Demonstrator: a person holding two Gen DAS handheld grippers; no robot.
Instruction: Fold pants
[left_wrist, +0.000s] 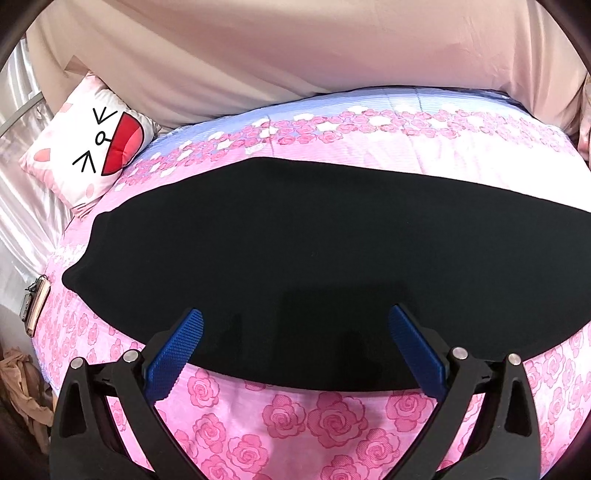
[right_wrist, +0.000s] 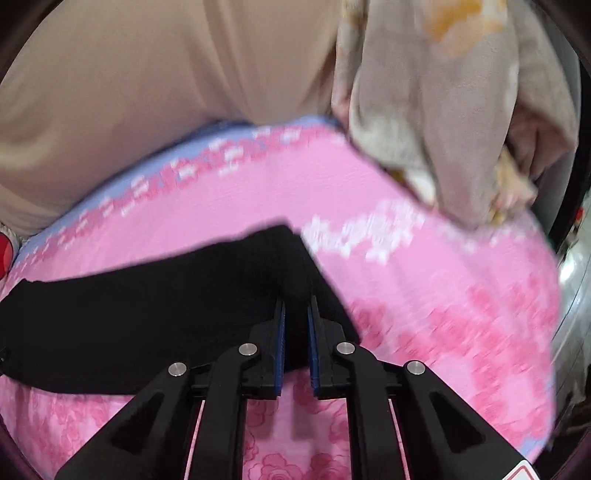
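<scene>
Black pants (left_wrist: 314, 251) lie flat across a pink rose-patterned bedspread (left_wrist: 295, 417). My left gripper (left_wrist: 295, 317) is open, its blue pads (left_wrist: 177, 350) spread wide just above the pants' near edge, holding nothing. In the right wrist view the pants (right_wrist: 147, 317) stretch off to the left and their right end (right_wrist: 280, 251) is lifted. My right gripper (right_wrist: 296, 306) is shut on that end of the pants, with black cloth between its blue pads (right_wrist: 280, 343). The view is blurred by motion.
A cartoon-face pillow (left_wrist: 92, 147) lies at the bed's far left. A phone (left_wrist: 35, 306) sits at the left bed edge. A beige sheet (left_wrist: 295, 55) hangs behind the bed. A crumpled beige blanket (right_wrist: 443, 110) hangs at the bed's far right corner.
</scene>
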